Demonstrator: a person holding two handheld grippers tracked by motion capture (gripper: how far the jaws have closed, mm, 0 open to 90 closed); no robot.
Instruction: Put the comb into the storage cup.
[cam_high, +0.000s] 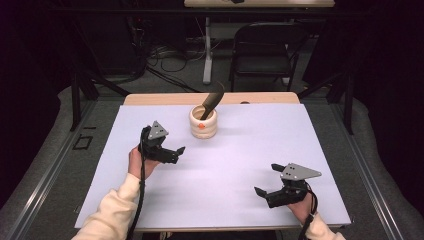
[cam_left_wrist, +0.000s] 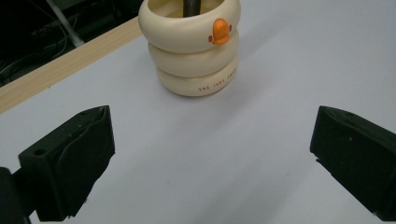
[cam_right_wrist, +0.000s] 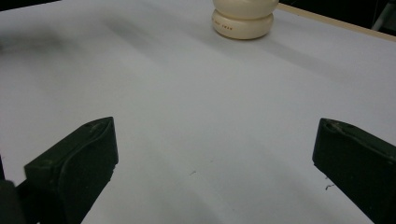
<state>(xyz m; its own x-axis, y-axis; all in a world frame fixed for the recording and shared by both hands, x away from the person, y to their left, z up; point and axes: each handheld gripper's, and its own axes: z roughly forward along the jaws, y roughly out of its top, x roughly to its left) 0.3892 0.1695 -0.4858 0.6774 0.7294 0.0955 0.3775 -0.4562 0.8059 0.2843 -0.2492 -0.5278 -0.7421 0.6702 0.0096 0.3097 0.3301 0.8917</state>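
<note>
- Cream ringed cup (cam_high: 203, 123) stands upright at far centre of the white surface (cam_high: 235, 165), dark tool (cam_high: 212, 101) leaning inside it.
- Left gripper (cam_high: 172, 152) near the cup, fingers (cam_left_wrist: 70, 161) spread, holding nothing.
- Right gripper (cam_high: 266, 179) well apart, near right, fingers spread, holding nothing.
- Judgement: no grasp yet made; all the work is left.

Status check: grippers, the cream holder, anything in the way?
Left gripper open, right gripper open, both empty. Cream holder upright, dark tool inside. Path clear.

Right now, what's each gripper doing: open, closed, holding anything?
Left gripper: open, holding nothing, facing the cream holder.
Right gripper: open, holding nothing.
</note>
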